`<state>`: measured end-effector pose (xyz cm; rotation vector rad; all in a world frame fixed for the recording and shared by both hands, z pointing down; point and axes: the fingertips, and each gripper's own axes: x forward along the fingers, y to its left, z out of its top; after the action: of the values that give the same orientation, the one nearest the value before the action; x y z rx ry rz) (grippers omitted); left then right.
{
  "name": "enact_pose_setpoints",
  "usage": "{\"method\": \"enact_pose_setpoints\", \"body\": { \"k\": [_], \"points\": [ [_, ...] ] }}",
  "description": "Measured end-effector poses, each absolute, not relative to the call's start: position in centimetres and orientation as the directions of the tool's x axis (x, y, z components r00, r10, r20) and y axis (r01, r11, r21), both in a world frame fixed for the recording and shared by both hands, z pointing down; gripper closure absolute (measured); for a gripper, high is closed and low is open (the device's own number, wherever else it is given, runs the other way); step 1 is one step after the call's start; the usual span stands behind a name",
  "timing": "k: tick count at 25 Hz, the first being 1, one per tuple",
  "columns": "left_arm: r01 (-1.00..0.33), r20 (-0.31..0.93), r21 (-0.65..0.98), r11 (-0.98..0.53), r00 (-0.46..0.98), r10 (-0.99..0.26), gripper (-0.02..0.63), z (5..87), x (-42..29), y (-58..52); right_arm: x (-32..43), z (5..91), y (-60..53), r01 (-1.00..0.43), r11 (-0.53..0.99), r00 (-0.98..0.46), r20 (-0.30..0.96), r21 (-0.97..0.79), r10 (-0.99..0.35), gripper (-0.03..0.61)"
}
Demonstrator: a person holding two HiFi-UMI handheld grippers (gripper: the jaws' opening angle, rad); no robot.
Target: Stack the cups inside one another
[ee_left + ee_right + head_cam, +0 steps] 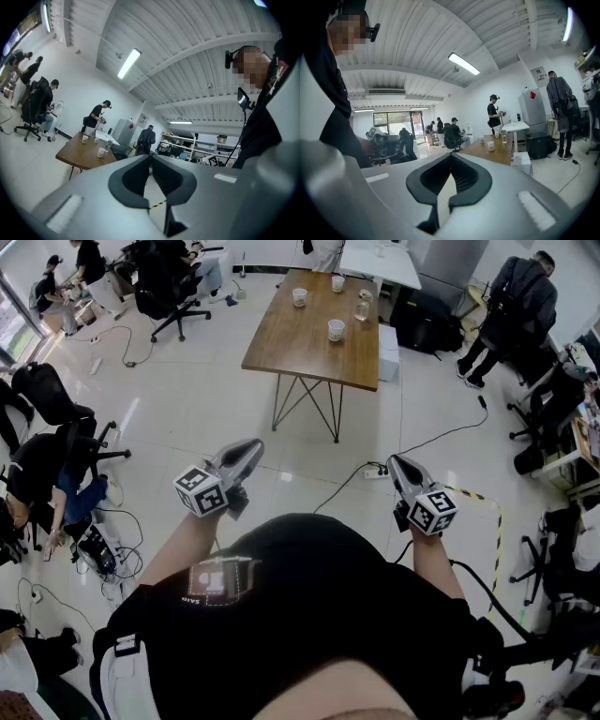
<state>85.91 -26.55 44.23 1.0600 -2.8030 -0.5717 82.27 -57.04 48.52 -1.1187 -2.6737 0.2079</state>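
Head view looks down past the wearer's dark shirt to both claws, held out at waist height and aimed ahead. The left claw (251, 446) and the right claw (395, 463) are each clenched tip to tip with nothing between the pads, which their own views confirm. This is probably a carrying posture, since nothing is within reach. Ahead of them lies pale floor (309, 460), crossed by a black cable (349, 480) running to a power strip, with striped tape (480, 494) off to the right and office chairs (75, 451) crowding the left edge. Well beyond stands the wooden table (300, 348) on thin metal legs, its near edge free for approach. The cups (336, 329), three white ones, sit upright and apart toward the table's far half, with a clear glass (362, 308) among them. None is nested yet, so stacking appears not to have begun, and the straight path forward looks open.
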Motion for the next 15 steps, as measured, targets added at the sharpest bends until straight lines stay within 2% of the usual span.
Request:
{"method": "enact_pose_setpoints", "body": {
  "k": [10,15],
  "points": [
    [-0.580,-0.028,0.393,0.713,-0.783,-0.621,0.594,45.3,86.6,-28.4,82.1,50.5,-58.8,0.712,0.670,-0.640,0.198,-0.207,0.742,0.565],
    [-0.568,-0.024,0.414,0.711,-0.788,-0.615,0.594,46.4,84.3,-26.3,80.0,51.0,-56.7,0.718,0.666,-0.632,0.209,-0.203,0.746,0.565]
  ]
}}
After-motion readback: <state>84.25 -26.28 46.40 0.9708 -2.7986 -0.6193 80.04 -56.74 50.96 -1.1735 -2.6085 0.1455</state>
